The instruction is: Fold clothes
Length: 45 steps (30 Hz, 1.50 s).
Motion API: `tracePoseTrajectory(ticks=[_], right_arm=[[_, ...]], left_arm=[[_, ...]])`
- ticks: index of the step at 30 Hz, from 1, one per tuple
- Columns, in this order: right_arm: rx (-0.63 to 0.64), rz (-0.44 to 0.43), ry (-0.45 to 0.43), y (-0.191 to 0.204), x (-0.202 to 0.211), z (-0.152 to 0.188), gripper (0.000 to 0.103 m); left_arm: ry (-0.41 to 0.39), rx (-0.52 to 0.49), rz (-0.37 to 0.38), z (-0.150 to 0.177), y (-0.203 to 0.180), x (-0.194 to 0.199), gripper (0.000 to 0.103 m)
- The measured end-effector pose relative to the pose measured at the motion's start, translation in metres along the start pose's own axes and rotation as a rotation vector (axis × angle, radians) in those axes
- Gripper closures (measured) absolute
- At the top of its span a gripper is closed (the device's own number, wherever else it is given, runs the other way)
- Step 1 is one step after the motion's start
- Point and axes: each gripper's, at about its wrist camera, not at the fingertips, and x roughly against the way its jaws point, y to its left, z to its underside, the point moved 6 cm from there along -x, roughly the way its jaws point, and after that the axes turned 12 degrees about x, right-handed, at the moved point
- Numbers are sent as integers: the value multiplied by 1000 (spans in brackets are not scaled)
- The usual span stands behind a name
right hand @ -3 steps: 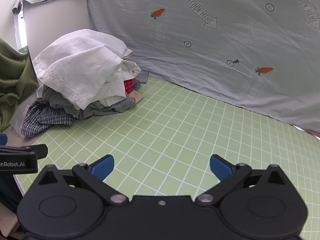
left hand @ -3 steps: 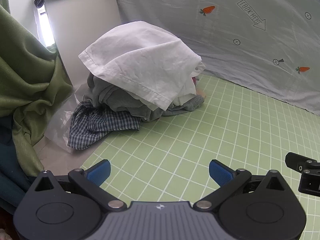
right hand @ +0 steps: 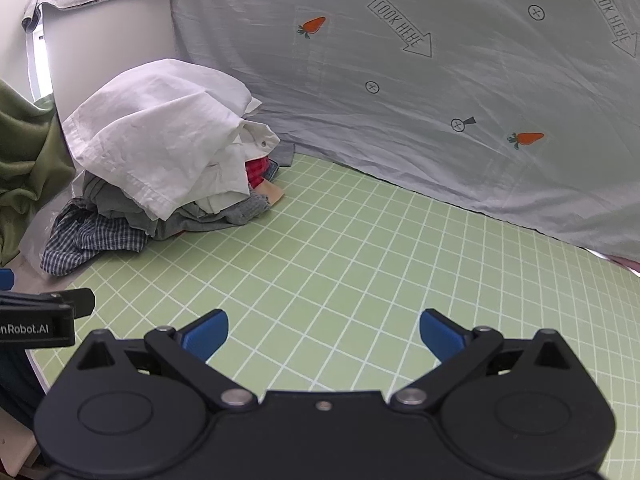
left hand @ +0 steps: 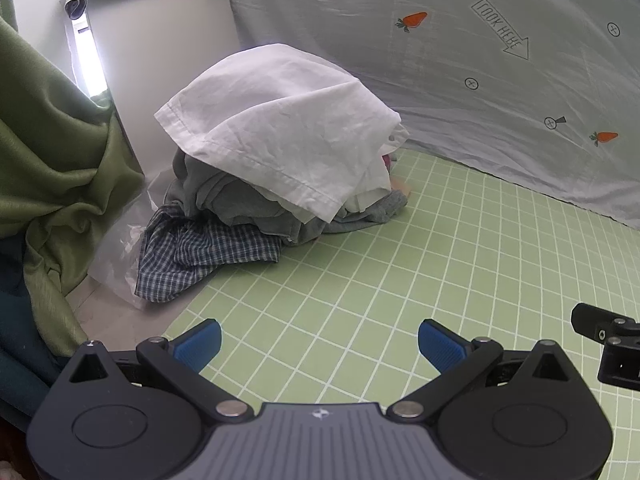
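A pile of clothes sits at the far left corner of the green grid mat [left hand: 400, 280]. A white garment [left hand: 280, 128] lies on top, grey garments [left hand: 248, 208] under it, and a blue checked shirt [left hand: 200, 256] at the bottom left. The pile also shows in the right wrist view [right hand: 160, 144], with a red item [right hand: 256, 170] tucked in at its right. My left gripper [left hand: 320, 344] is open and empty above the mat, short of the pile. My right gripper [right hand: 324, 334] is open and empty, to the right of the left one.
A grey sheet [right hand: 440, 100] printed with carrots and arrows hangs behind the mat. A white appliance [left hand: 160, 60] stands behind the pile. A green curtain [left hand: 48, 152] hangs at the left. Clear plastic [left hand: 116, 256] lies under the checked shirt. The mat [right hand: 360, 260] stretches right.
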Motion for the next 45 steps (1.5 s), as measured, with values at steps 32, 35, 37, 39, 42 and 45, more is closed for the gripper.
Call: tracePoseTrajectory(ticks=[32, 35, 37, 39, 42, 45], right_arm=[[13, 7, 16, -3, 0, -1, 0], [13, 7, 16, -4, -1, -2, 0], [14, 8, 16, -3, -1, -2, 0], [14, 8, 16, -3, -1, -2, 0], [13, 8, 17, -4, -1, -1, 0], [12, 9, 17, -4, -1, 0, 0]], left_arm=[[10, -21, 11, 0, -5, -5, 0], [11, -23, 11, 1, -6, -5, 0], [12, -24, 11, 1, -6, -5, 0], [13, -25, 11, 1, -7, -6, 0], [14, -25, 10, 2, -6, -6, 0], [15, -26, 9, 2, -6, -6, 0]])
